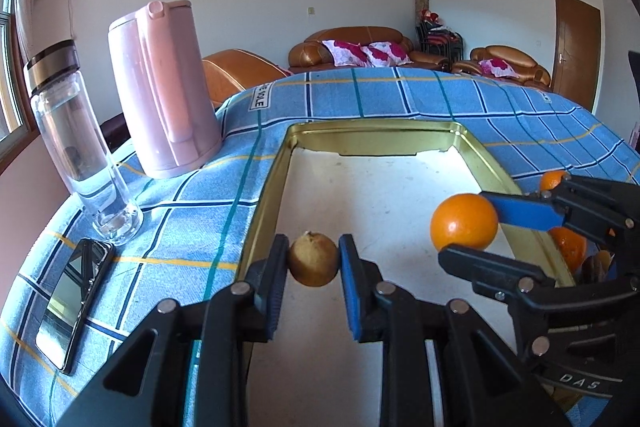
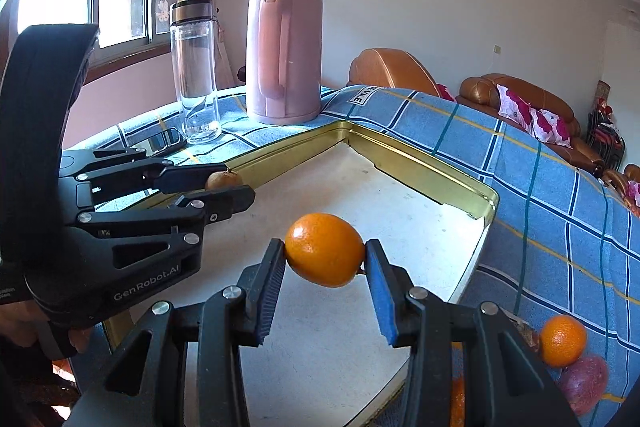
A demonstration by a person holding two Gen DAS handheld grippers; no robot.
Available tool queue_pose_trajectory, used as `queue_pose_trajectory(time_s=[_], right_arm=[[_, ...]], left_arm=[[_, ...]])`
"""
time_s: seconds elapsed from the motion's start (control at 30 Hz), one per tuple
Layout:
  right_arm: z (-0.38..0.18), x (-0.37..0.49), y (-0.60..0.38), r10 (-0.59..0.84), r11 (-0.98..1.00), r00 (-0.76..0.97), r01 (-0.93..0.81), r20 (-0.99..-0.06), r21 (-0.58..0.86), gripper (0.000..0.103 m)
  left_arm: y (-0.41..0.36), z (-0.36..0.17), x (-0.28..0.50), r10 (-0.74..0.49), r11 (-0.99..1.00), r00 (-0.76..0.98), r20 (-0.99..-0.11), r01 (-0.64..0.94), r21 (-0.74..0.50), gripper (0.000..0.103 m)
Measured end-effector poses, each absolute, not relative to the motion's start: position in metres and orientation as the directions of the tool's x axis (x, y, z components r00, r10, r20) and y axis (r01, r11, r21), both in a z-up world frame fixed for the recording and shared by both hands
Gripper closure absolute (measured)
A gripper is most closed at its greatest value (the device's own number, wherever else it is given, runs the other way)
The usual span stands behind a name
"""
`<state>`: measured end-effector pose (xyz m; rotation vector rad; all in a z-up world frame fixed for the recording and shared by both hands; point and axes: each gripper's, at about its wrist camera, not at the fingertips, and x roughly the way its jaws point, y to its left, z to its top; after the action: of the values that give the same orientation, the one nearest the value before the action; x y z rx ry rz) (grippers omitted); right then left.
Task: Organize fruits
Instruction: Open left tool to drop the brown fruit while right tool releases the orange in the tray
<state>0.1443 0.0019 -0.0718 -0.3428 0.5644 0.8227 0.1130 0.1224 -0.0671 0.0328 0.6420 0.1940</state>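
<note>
The orange (image 2: 324, 250) sits clamped between the blue pads of the right gripper (image 2: 325, 259), held above the white floor of the gold-rimmed tray (image 2: 424, 157). From the right wrist it looks slightly oval, its long axis running across from pad to pad; from the left wrist it looks nearly round, with a small dimple facing the camera. The left gripper (image 1: 313, 259) is closed on a small brownish-yellow fruit (image 1: 313, 259), gripped at its sides with a little nub pointing up, also over the tray near its left wall.

The left wrist view shows the right gripper from the side, entering from the right with the orange at its tip. It also shows a second orange (image 1: 552, 179) and a third orange (image 1: 570, 245) beyond the tray's right rim, partly hidden by the gripper's black linkage. The right wrist view shows a loose orange (image 2: 562, 339) lying on the blue checked cloth (image 2: 540, 187) to the right of the tray, touching a reddish-pink fruit (image 2: 584, 381). It also shows part of a person's hand (image 2: 78, 341) at the left gripper's handle.

A pink kettle (image 1: 162, 87), a clear bottle (image 1: 78, 143) and a phone (image 1: 74, 301) stand on the cloth left of the tray, well apart from both grippers. Brown sofas (image 1: 360, 47) are behind the table.
</note>
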Motion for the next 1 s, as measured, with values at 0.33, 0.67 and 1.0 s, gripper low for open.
queue_pose_trajectory(time_s=[0.33, 0.67, 1.0], right_arm=[[-0.076, 0.153, 0.009, 0.605, 0.628, 0.498, -0.778, -0.622, -0.012, 0.051], [-0.068, 0.138, 0.009, 0.602, 0.659, 0.567, -0.751, -0.562, -0.051, 0.042], [-0.048, 0.109, -0.029, 0.585, 0.712, 0.657, -0.696, -0.476, -0.088, 0.035]], left_arm=[[0.134, -0.06, 0.103, 0.261, 0.964, 0.804, -0.535, -0.242, 0.108, 0.028], [0.147, -0.055, 0.092, 0.292, 0.953, 0.814, -0.502, -0.292, 0.081, 0.009], [0.126, -0.039, 0.071, 0.25, 0.962, 0.874, -0.417, -0.273, 0.006, 0.003]])
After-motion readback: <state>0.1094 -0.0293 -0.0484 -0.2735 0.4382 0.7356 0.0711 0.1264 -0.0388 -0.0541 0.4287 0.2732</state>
